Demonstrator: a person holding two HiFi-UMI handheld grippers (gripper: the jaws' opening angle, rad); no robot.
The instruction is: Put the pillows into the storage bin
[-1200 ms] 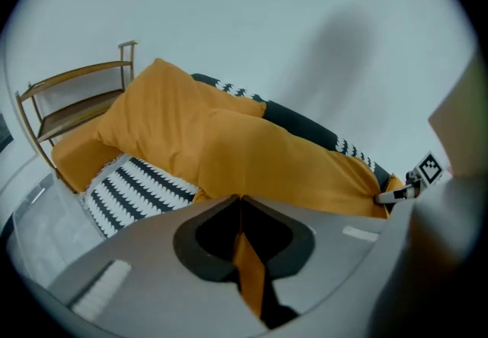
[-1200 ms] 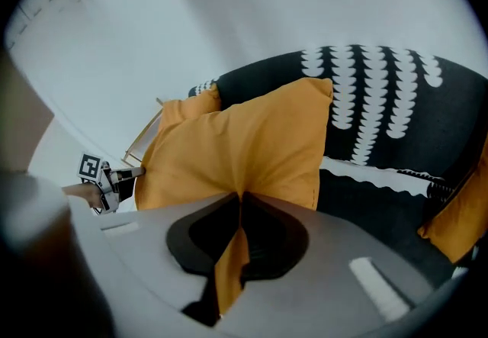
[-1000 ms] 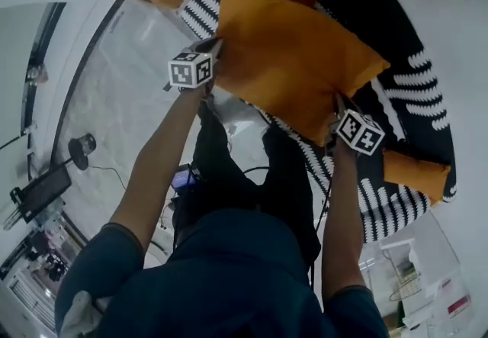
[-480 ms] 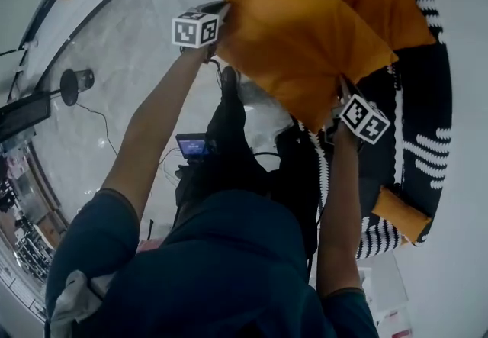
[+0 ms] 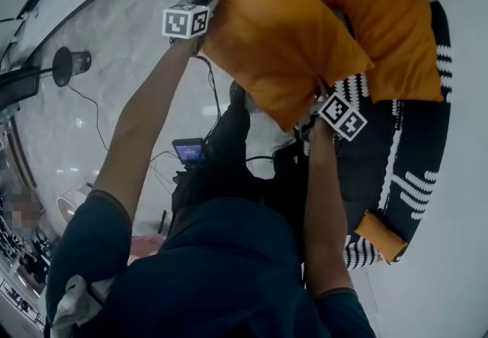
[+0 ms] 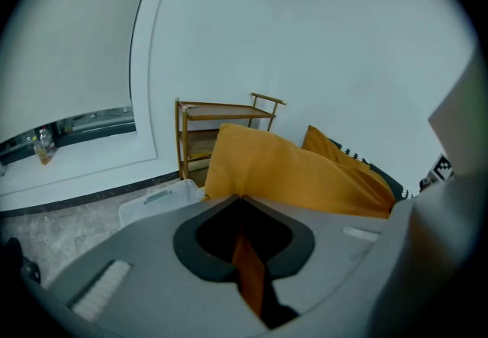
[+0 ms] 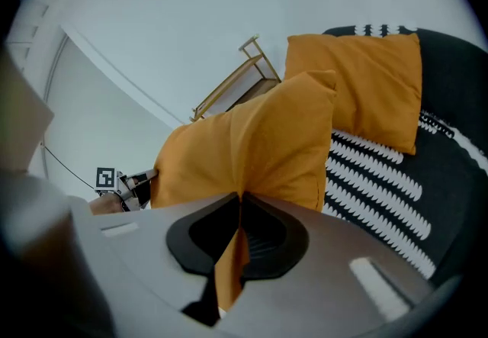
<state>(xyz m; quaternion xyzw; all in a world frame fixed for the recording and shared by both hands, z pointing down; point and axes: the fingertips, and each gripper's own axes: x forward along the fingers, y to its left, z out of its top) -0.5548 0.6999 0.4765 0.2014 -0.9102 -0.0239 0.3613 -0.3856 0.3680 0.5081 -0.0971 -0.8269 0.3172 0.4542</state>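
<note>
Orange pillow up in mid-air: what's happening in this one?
A person holds one orange pillow up off the floor, pinched at opposite edges by the left hand-held gripper and the right hand-held gripper, both shut on its fabric. A second pillow lies on the black-and-white couch. The clear storage bin sits on the floor beside a wooden shelf, and the held pillow is not in it yet.

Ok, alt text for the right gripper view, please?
The right gripper is shut on a corner of a plump orange fabric pillow. Behind it, a second orange pillow lies on a black-and-white striped seat near a wooden rack.
</note>
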